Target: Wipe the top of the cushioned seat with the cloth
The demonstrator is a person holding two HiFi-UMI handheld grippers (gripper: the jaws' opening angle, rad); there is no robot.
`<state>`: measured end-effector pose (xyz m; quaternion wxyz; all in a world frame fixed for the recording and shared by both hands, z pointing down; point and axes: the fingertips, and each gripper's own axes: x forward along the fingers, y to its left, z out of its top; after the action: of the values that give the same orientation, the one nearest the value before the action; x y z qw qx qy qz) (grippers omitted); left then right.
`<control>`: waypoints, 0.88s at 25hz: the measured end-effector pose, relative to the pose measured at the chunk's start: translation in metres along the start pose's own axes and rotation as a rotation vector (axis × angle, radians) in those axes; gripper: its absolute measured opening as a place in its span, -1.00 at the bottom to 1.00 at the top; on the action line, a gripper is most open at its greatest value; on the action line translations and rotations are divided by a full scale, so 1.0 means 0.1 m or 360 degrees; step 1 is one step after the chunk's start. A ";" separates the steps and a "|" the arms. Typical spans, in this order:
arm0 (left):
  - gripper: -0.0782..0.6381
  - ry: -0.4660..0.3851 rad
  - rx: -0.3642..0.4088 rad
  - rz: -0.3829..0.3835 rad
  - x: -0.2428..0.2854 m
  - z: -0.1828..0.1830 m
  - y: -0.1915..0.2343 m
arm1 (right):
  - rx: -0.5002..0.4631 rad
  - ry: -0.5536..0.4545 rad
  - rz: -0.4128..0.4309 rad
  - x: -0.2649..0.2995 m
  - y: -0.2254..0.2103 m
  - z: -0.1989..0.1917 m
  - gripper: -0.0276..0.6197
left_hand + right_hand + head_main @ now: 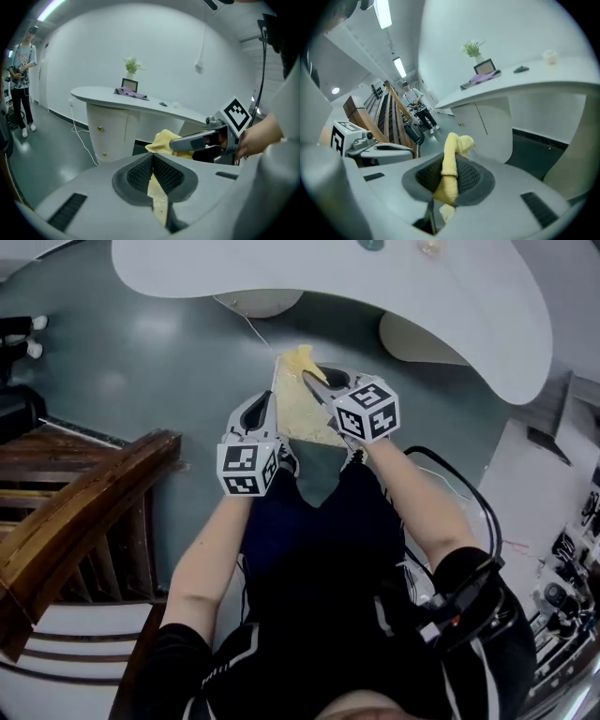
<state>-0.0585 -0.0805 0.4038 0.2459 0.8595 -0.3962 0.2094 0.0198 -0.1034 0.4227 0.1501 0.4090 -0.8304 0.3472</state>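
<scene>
The cloth (451, 140), clamped in both grippers, is soft yellow terry with a fuzzy, matt nap. The left gripper (152, 158) and right gripper (449, 164) have smooth, matt grey plastic shells. Their pads (169, 175) are darker, rubbery and cross-hatched. The marker cube (367, 411) looks matt, printed black on white. The counter (394, 287) is smooth white with a faint sheen. Below the counter, the grey floor (141, 352) is polished and glossy, mirroring lights. Left of the counter, the stair rail (84, 502) is varnished brown wood.
</scene>
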 end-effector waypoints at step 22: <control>-0.77 -0.0419 0.0285 -0.0378 -0.86 1.93 -1.84 | -0.0092 -0.0517 -0.0345 -3.30 0.11 1.34 -0.72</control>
<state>0.0664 -0.0402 0.1562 0.1376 0.9385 -0.3006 0.0992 0.2204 -0.0031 0.1458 0.0623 0.5421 -0.8045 0.2346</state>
